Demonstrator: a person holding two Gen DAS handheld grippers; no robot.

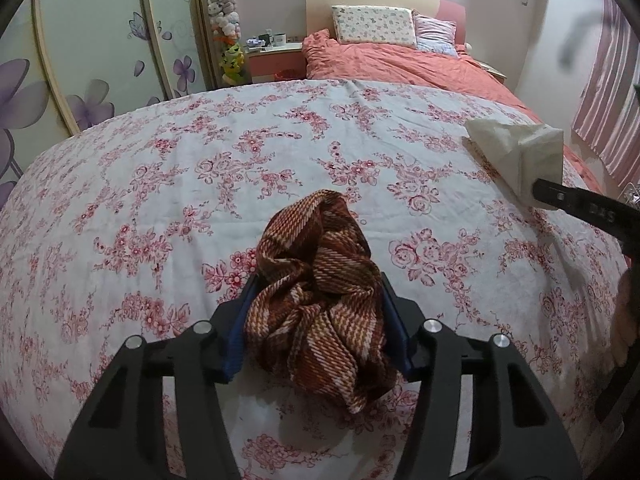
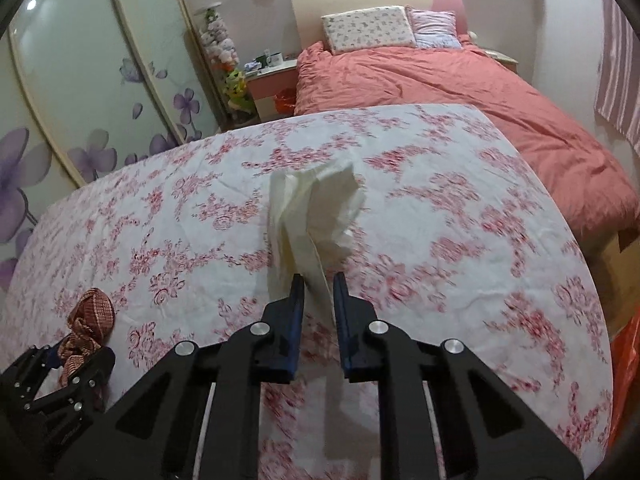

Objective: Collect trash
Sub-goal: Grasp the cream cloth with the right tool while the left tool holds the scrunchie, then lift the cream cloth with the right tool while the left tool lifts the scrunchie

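Note:
My left gripper (image 1: 316, 280) is shut on a crumpled brown striped cloth (image 1: 320, 300), which bulges between the blue pads just over the floral sheet (image 1: 160, 184). My right gripper (image 2: 319, 280) is shut on a crumpled white tissue (image 2: 312, 216) and holds it up above the sheet. The tissue also shows in the left wrist view (image 1: 516, 156) at the right, at the tip of the right gripper's finger (image 1: 560, 198). The brown cloth (image 2: 86, 320) and the left gripper (image 2: 68, 360) show at the lower left of the right wrist view.
The floral sheet (image 2: 460, 240) covers a wide flat surface. Behind it lies a bed with a pink duvet (image 2: 480, 92) and pillows (image 2: 368, 30). A nightstand (image 2: 272, 80) with cups, stuffed toys (image 1: 226, 28) and a flowered wardrobe (image 1: 92, 60) stand at the left. Striped curtain (image 1: 608, 92) hangs right.

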